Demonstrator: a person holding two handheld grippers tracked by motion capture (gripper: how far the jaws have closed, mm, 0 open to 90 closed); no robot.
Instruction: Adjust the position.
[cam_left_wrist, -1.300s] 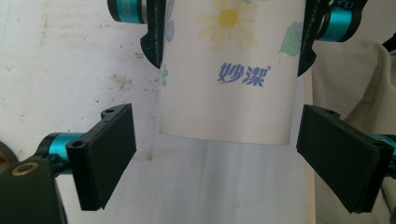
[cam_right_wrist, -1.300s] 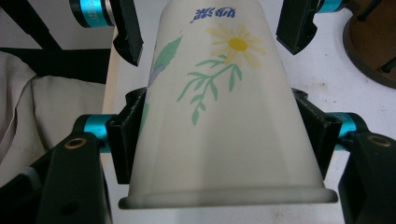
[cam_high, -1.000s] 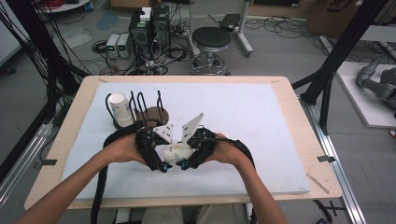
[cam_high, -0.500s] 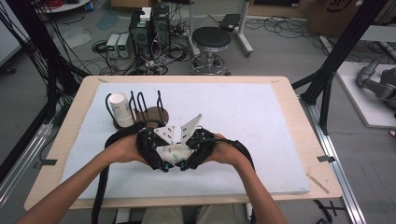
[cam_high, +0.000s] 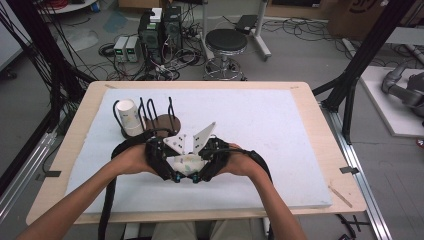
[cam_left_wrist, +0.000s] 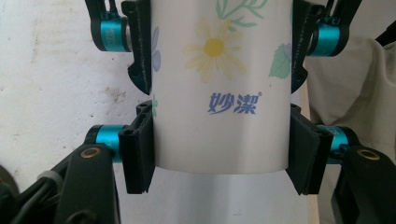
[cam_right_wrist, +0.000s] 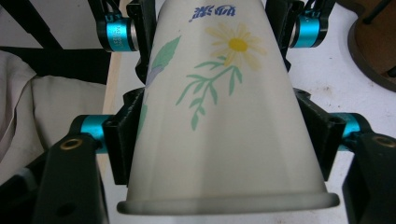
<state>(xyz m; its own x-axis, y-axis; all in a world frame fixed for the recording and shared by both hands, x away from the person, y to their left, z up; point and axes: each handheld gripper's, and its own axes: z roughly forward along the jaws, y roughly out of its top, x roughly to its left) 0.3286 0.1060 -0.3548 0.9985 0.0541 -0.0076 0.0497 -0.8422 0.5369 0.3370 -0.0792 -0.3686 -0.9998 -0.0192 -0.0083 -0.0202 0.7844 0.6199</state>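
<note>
Left gripper (cam_high: 172, 172): I am holding it near the middle of the table's near edge, fingers (cam_left_wrist: 137, 154) pinching the narrow bottom end of the paper cup; they have just been closing onto it, the cup between them.
Right gripper (cam_high: 197, 175): I am keeping it just beside the left one, tips almost meeting; its fingers (cam_right_wrist: 123, 140) are sitting against the cup's wider end close to the rolled rim, and they have just been opening a little, so I cannot tell whether they are pressing or only resting on it.
Paper cup (cam_high: 184, 162): it is lying level between the two grippers, slightly above the white mat, towards the near edge and a bit left of centre; white with a yellow daisy, green sprigs and blue lettering.
Hands: my left hand (cam_high: 131, 159) and right hand (cam_high: 241, 162) are wrapping the gripper bodies, forearms coming in over the near edge.
Second cup (cam_high: 129, 117): it is standing upright at one end of the cup rack, towards the far-left corner.
Cup rack (cam_high: 162, 120): dark wire loops on a brown base, sitting just beyond the grippers, apart from the held cup.
White mat (cam_high: 280, 140): it is covering most of the table (cam_high: 325, 135).
</note>
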